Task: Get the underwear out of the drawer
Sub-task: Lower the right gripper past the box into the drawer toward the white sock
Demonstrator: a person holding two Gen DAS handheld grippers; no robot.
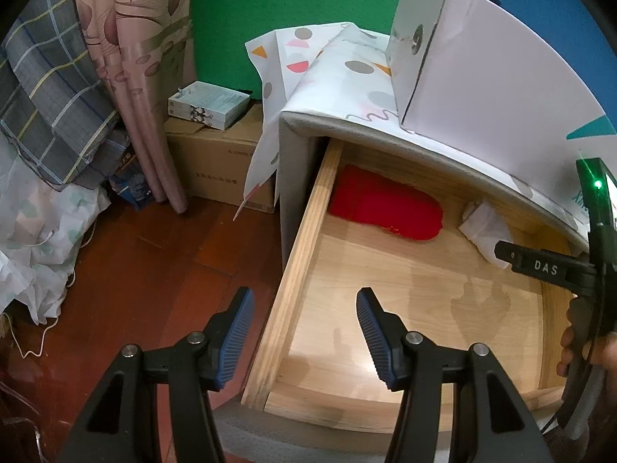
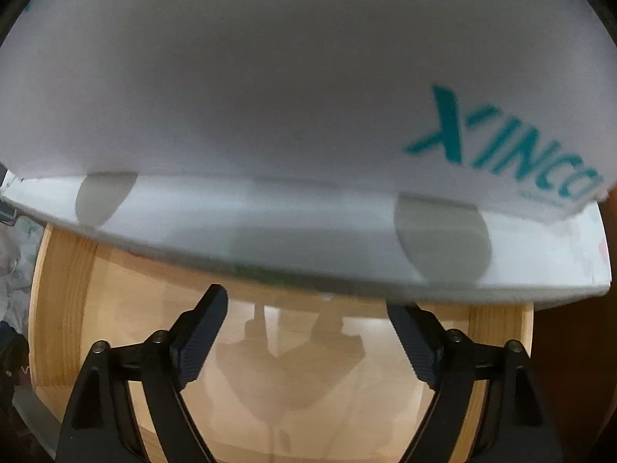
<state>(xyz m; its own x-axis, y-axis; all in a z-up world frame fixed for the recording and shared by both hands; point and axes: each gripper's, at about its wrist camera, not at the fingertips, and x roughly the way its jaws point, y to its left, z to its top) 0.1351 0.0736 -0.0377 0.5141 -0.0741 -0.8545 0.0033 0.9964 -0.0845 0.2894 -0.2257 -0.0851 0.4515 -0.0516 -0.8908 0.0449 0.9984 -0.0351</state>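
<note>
The wooden drawer [image 1: 304, 231] stands pulled open. A red piece of underwear [image 1: 381, 208] lies flat at its back left, and a white folded item [image 1: 484, 227] lies at the back right. My left gripper [image 1: 304, 308] is open and empty, hovering over the drawer's left wall near the front. My right gripper [image 2: 308, 305] is open and empty, over the bare drawer floor [image 2: 293, 366], pointing under the cabinet top. Part of it shows in the left wrist view [image 1: 540, 266] beside the white item. The underwear is hidden in the right wrist view.
A white box with teal lettering [image 2: 308, 77] sits on the patterned cloth [image 1: 347, 73] covering the cabinet top, just above the right gripper. Left of the cabinet are a cardboard carton [image 1: 216, 162], pink curtains [image 1: 135, 58] and bedding on the wooden floor [image 1: 154, 270].
</note>
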